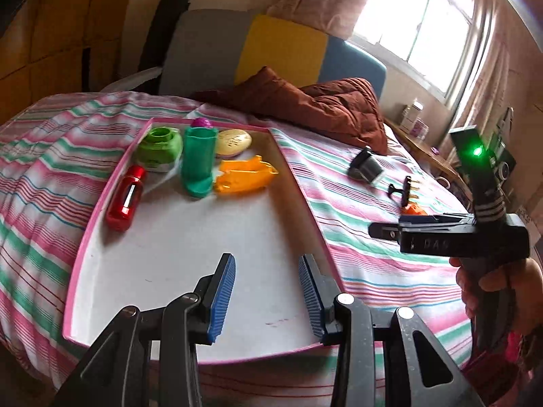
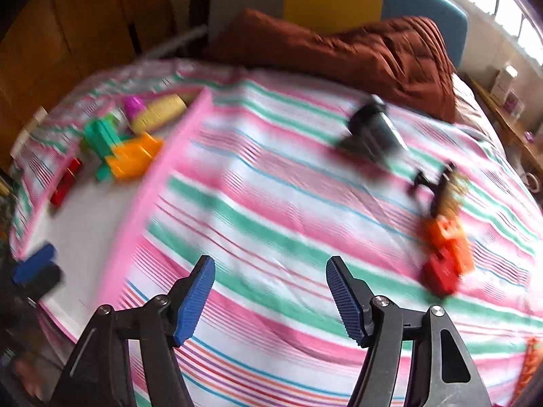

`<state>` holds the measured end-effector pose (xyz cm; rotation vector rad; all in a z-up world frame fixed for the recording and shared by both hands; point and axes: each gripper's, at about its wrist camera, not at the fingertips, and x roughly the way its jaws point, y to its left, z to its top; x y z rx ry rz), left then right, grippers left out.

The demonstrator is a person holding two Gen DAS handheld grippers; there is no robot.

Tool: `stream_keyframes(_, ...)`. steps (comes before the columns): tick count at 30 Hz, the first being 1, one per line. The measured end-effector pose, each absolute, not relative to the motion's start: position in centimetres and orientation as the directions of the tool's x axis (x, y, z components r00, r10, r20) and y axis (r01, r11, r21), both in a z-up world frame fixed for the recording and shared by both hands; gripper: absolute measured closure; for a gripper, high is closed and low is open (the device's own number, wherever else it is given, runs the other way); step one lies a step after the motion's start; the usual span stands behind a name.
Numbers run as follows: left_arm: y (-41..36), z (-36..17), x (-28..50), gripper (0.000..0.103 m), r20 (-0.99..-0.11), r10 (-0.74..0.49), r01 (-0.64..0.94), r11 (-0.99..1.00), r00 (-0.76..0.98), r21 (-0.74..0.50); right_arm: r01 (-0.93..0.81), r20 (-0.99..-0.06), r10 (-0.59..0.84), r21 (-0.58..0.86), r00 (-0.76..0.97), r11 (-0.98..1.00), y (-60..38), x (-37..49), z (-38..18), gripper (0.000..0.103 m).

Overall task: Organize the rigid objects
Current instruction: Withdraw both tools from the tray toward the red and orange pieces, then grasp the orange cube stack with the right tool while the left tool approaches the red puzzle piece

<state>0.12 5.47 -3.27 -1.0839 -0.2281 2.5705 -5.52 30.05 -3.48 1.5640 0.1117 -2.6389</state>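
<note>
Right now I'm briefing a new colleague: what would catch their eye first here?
The pink-rimmed tray on the striped bedspread, holding bright toys at its far end: a red bottle, a teal piece and an orange piece. To its right, loose items wait on the bedspread, including a dark cup.

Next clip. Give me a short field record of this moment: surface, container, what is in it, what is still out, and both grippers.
surface: bed with striped sheet
container: pink-rimmed tray, white floor
in tray: red bottle, green jar, teal piece, yellow oval, orange piece
still on sheet: dark cup-like object, black and orange-red items, too blurred to name
left gripper: open, empty, over the tray's near end
right gripper: open, empty, over bare sheet
</note>
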Motion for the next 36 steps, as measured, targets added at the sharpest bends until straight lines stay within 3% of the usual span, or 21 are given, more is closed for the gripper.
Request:
stream_keyframes(8,8.5,-3.4,1.8,0.064,-0.68,0.403,-0.335,-0.912,-0.613,-0.238,-0.01,-0.884,0.092,-0.099,-0.458,-0.995,39.4,-5.7,-3.9,0.034)
stream_keyframes(19,10.9,-3.0,2.9,0.064,-0.705,0.402,-0.394,-0.9,-0.584,-0.186,-0.076,-0.863,0.01,0.033,-0.505,-0.997,45.5,-6.8,-4.8,0.021)
stream_keyframes(26,12.4,-3.2,3.2,0.064,-0.721,0.395,-0.413,-0.896,-0.569,-0.164,0.007,-0.861,-0.09,0.1,-0.501,-0.995,43.9,-6.2,-4.6,0.023)
stream_keyframes(31,13.2,-3.2,3.6,0.063,-0.726,0.375,-0.415,-0.9,-0.577,-0.135,-0.011,-0.879,-0.04,0.052,-0.476,-0.999,44.0,-6.7,-5.3,0.023)
stream_keyframes(36,13.1,-2.9,3.7,0.063,-0.715,0.37,-0.402,-0.906,-0.593,-0.135,0.022,-0.889,-0.126,0.13,-0.441,-0.991,43.7,-7.3,-5.9,0.025)
